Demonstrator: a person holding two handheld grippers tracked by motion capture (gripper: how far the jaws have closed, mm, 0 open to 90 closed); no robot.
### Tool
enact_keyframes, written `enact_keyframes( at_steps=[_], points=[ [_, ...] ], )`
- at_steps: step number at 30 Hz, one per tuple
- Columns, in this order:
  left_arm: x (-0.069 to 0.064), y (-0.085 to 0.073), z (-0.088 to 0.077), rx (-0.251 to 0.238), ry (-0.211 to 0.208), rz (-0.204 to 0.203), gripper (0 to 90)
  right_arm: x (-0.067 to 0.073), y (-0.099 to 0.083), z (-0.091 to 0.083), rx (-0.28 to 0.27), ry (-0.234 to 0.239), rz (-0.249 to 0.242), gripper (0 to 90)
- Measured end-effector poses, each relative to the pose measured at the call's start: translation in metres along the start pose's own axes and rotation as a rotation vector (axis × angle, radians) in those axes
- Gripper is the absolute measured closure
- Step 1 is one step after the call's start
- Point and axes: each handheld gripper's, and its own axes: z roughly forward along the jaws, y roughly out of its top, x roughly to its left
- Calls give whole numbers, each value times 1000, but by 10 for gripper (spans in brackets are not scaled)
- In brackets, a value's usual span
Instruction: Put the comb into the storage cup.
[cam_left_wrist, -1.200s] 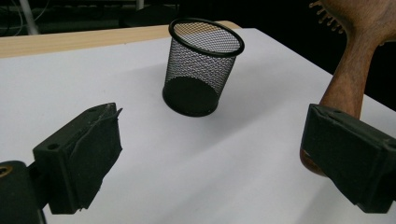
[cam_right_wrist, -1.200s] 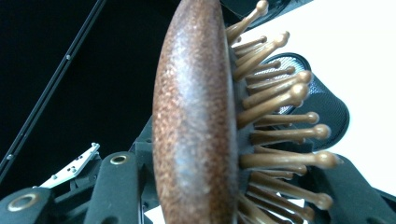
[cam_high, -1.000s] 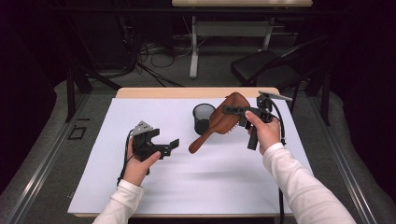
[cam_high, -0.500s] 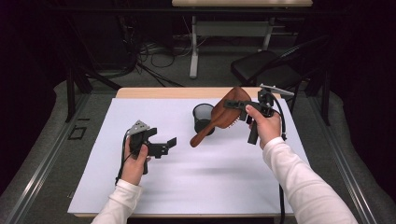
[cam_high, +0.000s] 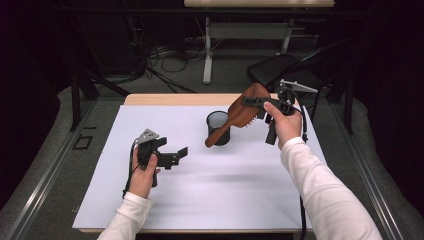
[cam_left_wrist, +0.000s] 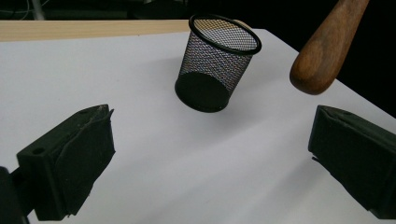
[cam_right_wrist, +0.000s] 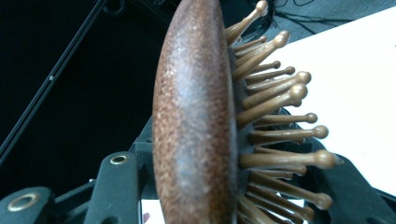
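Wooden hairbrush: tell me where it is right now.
In the high view the wooden hairbrush is off the table, clamped at its head in the right gripper, its handle slanting down beside the mesh cup.

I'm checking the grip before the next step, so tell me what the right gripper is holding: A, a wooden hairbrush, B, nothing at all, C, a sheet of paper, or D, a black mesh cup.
A: the right gripper is shut on the head of the wooden hairbrush, held in the air with its handle slanting down in front of the mesh cup.
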Motion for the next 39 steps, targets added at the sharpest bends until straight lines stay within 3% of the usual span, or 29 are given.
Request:
enact_keyframes(
  at_steps=[24, 39],
  points=[
    [1, 0, 1, 7, 3, -4, 2, 10, 22, 18, -52, -54, 20, 475],
    [2, 0, 0, 5, -2, -5, 3, 18, 31, 27, -80, -106, 7, 475]
  ],
)
